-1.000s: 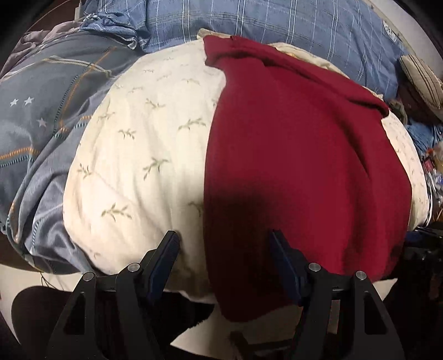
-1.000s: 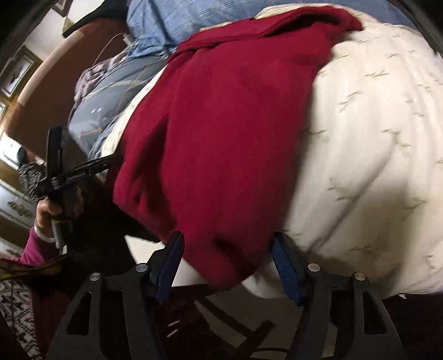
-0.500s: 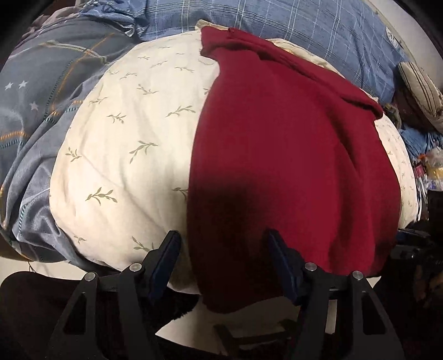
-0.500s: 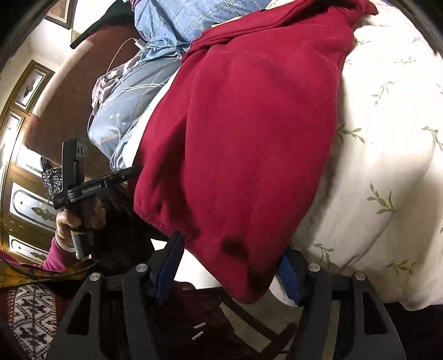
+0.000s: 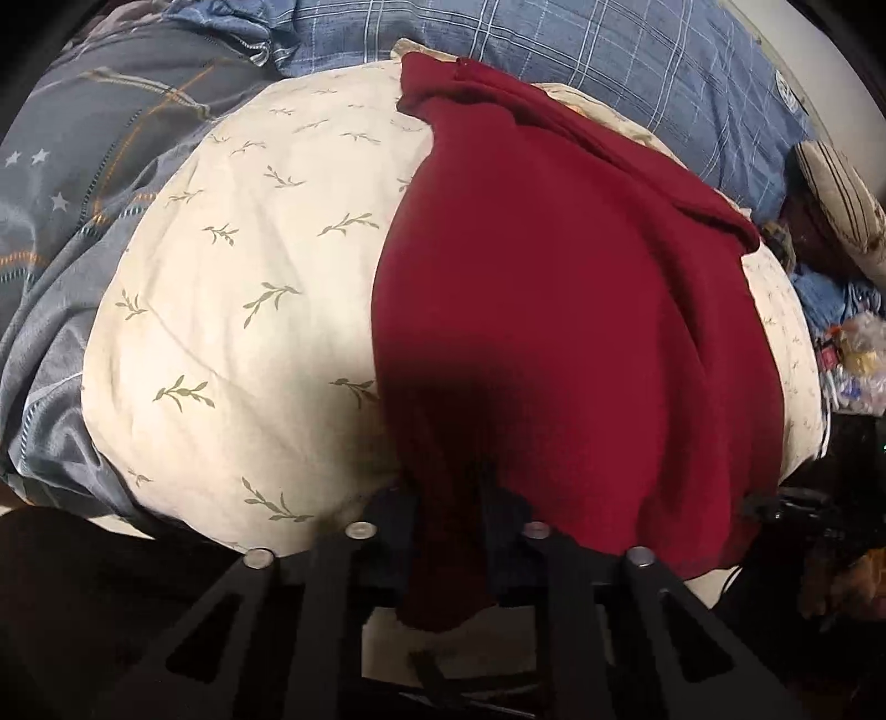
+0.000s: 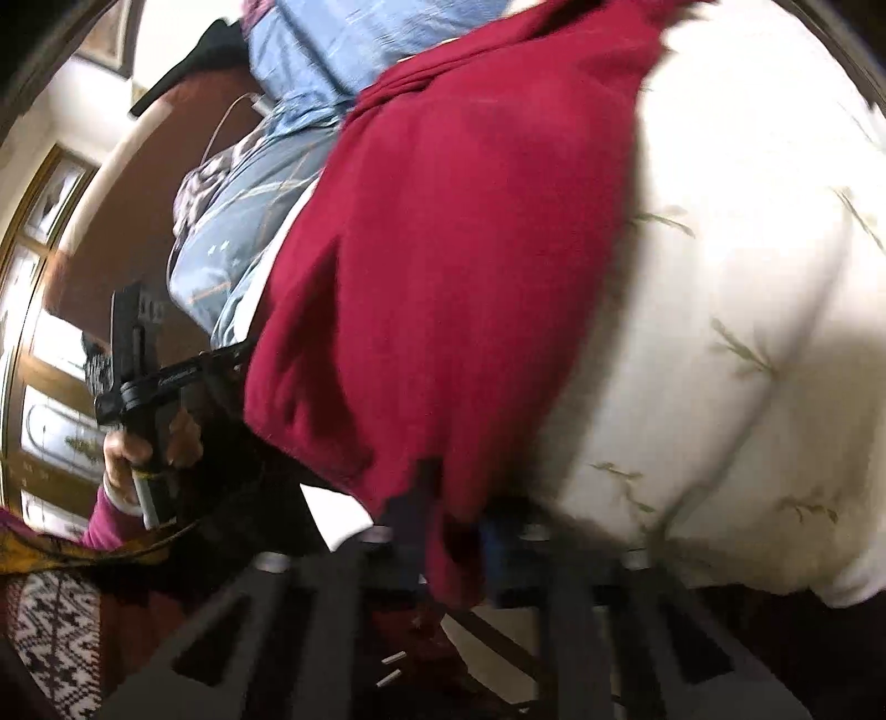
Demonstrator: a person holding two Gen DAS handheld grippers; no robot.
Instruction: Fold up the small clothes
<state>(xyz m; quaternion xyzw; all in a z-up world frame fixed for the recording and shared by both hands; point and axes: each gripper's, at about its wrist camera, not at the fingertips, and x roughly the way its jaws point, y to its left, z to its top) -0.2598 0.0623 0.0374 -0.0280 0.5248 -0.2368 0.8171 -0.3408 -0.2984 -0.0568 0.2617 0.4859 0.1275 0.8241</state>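
A dark red garment [image 5: 554, 310] lies spread over a cream leaf-print cushion [image 5: 238, 310] and hangs over its near edge. My left gripper [image 5: 448, 515] is shut on the garment's near left hem corner. In the right wrist view the same red garment [image 6: 454, 266] drapes down the cushion [image 6: 720, 332]. My right gripper [image 6: 448, 531] is shut on its other near hem corner. The left gripper, held in a hand, shows at the left of that view [image 6: 144, 376]. The fingertips of both grippers are hidden in the cloth.
Blue plaid bedding [image 5: 609, 50] lies behind the cushion, and grey star-print bedding [image 5: 72, 166] to its left. A striped pillow [image 5: 836, 205] and clutter sit at the far right. A brown headboard [image 6: 138, 232] and a patterned rug [image 6: 50, 637] show in the right wrist view.
Both grippers moved forward onto the garment's near hem and closed on it; they were open half a second ago.
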